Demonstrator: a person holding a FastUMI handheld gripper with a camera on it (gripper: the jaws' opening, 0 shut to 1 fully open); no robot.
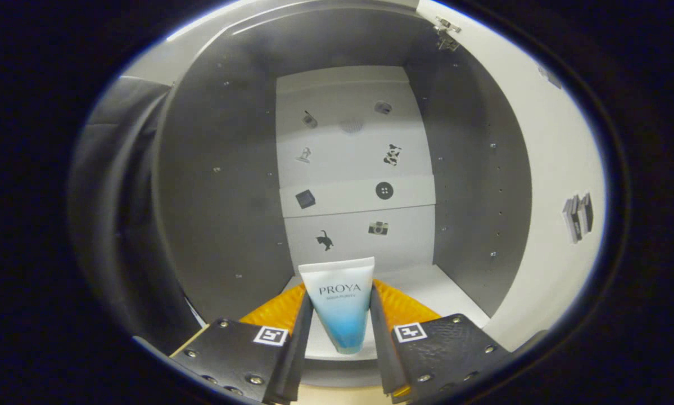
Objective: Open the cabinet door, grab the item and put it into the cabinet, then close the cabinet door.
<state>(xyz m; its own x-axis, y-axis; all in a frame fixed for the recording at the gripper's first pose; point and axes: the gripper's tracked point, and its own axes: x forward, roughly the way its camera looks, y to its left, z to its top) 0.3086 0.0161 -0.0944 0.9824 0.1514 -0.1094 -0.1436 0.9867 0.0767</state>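
Note:
A white-to-blue cosmetic tube point(339, 306) stands upright between my fingers, flat crimped end up and cap end down. My gripper point(339, 304) is shut on the tube, one finger pressing each side. The tube is held at the mouth of the open cabinet point(224, 185), just above its white bottom shelf point(443, 292). The cabinet has grey side walls and a white back panel point(359, 157) with small stickers. Its white door point(550, 185) is swung open to the right of the fingers, a hinge point(446, 34) at its top.
A dark cloth wall point(117, 185) hangs left of the cabinet. The open door carries a small book sticker point(577, 218). The cabinet's interior behind the tube holds nothing but the stickers on the back panel.

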